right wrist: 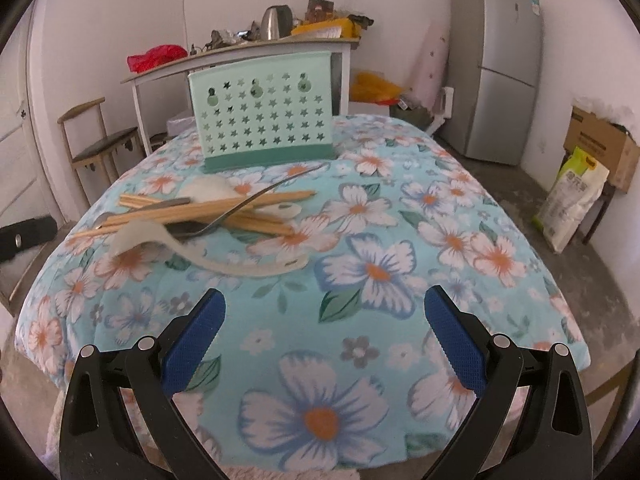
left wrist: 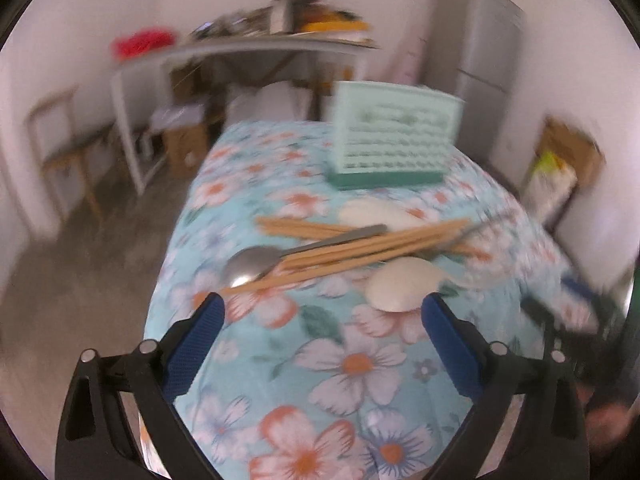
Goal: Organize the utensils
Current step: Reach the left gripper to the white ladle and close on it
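A pile of utensils lies on the floral tablecloth [right wrist: 360,280]: wooden chopsticks [left wrist: 360,246] [right wrist: 208,210], a metal spoon [left wrist: 256,266], a white ladle-shaped spoon [right wrist: 224,258] [left wrist: 400,282] and a metal fork [right wrist: 256,200]. Behind the pile a mint-green perforated utensil holder [right wrist: 264,112] [left wrist: 394,136] stands upright. My left gripper [left wrist: 322,308] is open, just short of the pile, its fingers empty. My right gripper [right wrist: 324,308] is open too, well in front of the pile and to its right. The left wrist view is blurred.
Beyond the table stand a grey side table [right wrist: 240,50] with a kettle and clutter, a wooden chair [right wrist: 96,140], a grey fridge [right wrist: 496,64], a cardboard box [right wrist: 600,144] and a white sack [right wrist: 572,200] on the floor.
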A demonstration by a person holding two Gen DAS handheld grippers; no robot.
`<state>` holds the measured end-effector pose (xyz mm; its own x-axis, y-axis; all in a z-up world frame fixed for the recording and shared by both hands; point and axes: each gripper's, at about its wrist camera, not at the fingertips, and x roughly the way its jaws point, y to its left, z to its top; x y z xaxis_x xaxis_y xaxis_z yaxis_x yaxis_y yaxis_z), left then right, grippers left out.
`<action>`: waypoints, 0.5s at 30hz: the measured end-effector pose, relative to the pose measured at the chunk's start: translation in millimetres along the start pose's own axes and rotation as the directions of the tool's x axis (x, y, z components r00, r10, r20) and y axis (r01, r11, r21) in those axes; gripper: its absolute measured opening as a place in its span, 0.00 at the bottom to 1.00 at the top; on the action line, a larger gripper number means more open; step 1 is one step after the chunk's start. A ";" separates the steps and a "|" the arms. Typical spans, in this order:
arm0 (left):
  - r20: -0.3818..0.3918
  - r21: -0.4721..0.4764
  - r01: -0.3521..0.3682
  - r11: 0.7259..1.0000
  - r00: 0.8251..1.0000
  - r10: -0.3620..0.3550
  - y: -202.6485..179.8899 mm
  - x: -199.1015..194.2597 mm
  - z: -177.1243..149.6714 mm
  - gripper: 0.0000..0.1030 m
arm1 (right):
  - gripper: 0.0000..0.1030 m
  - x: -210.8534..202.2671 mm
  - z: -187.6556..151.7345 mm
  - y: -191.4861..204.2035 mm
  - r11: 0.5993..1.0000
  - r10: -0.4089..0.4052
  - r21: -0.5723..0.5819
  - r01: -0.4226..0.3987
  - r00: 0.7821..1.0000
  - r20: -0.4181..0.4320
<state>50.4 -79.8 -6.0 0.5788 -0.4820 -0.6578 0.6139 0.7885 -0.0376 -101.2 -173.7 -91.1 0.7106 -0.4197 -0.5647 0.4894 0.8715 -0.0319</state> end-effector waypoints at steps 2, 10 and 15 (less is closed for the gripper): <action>0.001 0.118 -0.004 0.993 1.000 0.004 -20.6 5.9 -1.0 0.86 | 0.92 1.2 1.7 -5.3 1.000 -0.003 0.008 0.003 1.000 0.013; 0.007 0.499 -0.145 0.854 0.987 0.163 -76.4 54.2 -15.7 0.50 | 0.92 13.9 0.1 -19.8 0.999 0.006 0.051 -0.005 1.000 -0.026; 0.021 0.531 -0.163 0.832 0.984 0.180 -76.2 56.4 -12.2 0.18 | 0.92 14.9 -2.4 -23.7 0.998 0.003 0.067 -0.001 1.000 -0.031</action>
<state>29.8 -162.4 -49.4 0.6906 -0.3403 -0.6381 0.7011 0.5314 0.4754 -103.4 -200.1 -100.8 0.6961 -0.4092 -0.5899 0.5216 0.8529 0.0239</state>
